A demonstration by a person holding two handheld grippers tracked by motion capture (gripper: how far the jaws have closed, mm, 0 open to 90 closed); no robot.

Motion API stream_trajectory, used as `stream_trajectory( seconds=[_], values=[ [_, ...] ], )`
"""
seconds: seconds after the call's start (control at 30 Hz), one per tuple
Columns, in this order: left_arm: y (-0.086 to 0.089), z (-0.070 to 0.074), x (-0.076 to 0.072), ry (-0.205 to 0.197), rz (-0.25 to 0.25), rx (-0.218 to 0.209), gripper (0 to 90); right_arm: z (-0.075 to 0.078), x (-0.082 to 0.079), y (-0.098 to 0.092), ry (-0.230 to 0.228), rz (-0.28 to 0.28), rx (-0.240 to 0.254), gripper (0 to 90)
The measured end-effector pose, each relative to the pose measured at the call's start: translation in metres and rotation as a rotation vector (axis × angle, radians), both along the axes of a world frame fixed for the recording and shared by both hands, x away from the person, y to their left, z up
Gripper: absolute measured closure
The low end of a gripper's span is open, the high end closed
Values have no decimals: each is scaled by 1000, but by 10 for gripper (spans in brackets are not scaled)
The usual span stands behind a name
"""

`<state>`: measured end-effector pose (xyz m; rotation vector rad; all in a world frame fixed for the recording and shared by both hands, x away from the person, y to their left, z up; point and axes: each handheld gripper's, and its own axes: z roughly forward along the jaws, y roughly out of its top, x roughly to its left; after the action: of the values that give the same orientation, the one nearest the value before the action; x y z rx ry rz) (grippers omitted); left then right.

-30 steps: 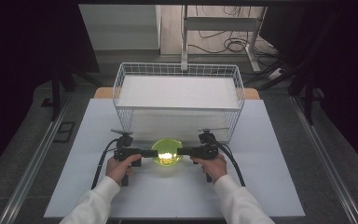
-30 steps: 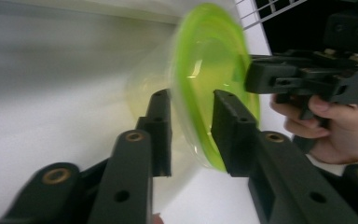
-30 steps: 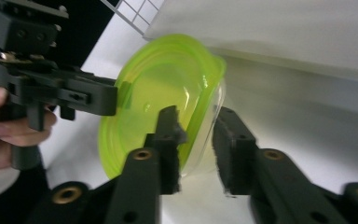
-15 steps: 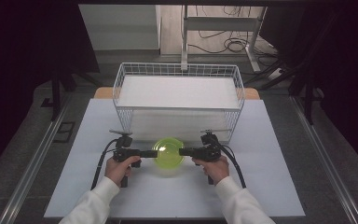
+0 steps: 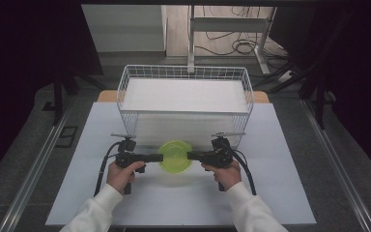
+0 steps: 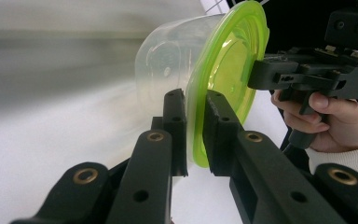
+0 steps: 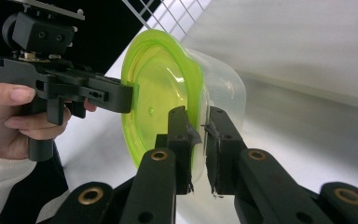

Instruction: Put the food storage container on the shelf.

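A clear plastic container with a lime-green lid point(image 5: 175, 155) hangs just above the white table, held between my two grippers. My left gripper point(image 5: 160, 157) comes in from the left. Its jaws have just been closing, and the lid's rim point(image 6: 196, 135) is pinched between the left gripper's point(image 6: 193, 100) pads. My right gripper point(image 5: 189, 155) holds the opposite edge. In the right gripper view, the right gripper point(image 7: 199, 116) is shut on the green rim point(image 7: 198, 93) and the clear tub wall point(image 7: 223, 93). Each gripper view also shows the other hand and its gripper across the lid.
A white wire basket point(image 5: 186, 72) with a white liner stands just behind the container. The white tabletop point(image 5: 280, 193) reaches to both sides and toward the person. Grey floor and metal rails flank the table.
Both grippers have risen a little with the container pinched between them. The green lid now looks larger and flatter from above.
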<state>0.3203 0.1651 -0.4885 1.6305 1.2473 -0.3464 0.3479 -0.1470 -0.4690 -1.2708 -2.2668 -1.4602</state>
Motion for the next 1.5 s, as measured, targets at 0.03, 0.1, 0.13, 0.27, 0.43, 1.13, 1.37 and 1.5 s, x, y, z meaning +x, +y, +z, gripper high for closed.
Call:
stream_trajectory(
  seconds=[0.03,0.1,0.13,0.27,0.43,1.13,1.37,1.5],
  values=[
    [0,3,-1,-9,1,1,811,2,-1,0,-11,2,1,803],
    [0,8,-3,-28,-2,4,811,7,-4,-1,-32,5,3,803],
    [-1,10,-3,-35,-2,5,812,10,-5,-1,-40,6,4,803],
    [-1,21,-7,-70,-2,7,812,19,-8,-2,-71,11,12,803],
    [-1,30,-8,-97,-6,13,812,28,-12,-2,-103,11,19,803],
    [-2,65,-9,-175,-12,12,813,61,-18,-6,-180,11,44,803],
    [-3,109,0,-238,-21,20,813,96,-13,-10,-221,11,93,806],
    [-1,128,15,-245,-30,9,814,116,-2,-10,-240,7,102,806]
  ],
)
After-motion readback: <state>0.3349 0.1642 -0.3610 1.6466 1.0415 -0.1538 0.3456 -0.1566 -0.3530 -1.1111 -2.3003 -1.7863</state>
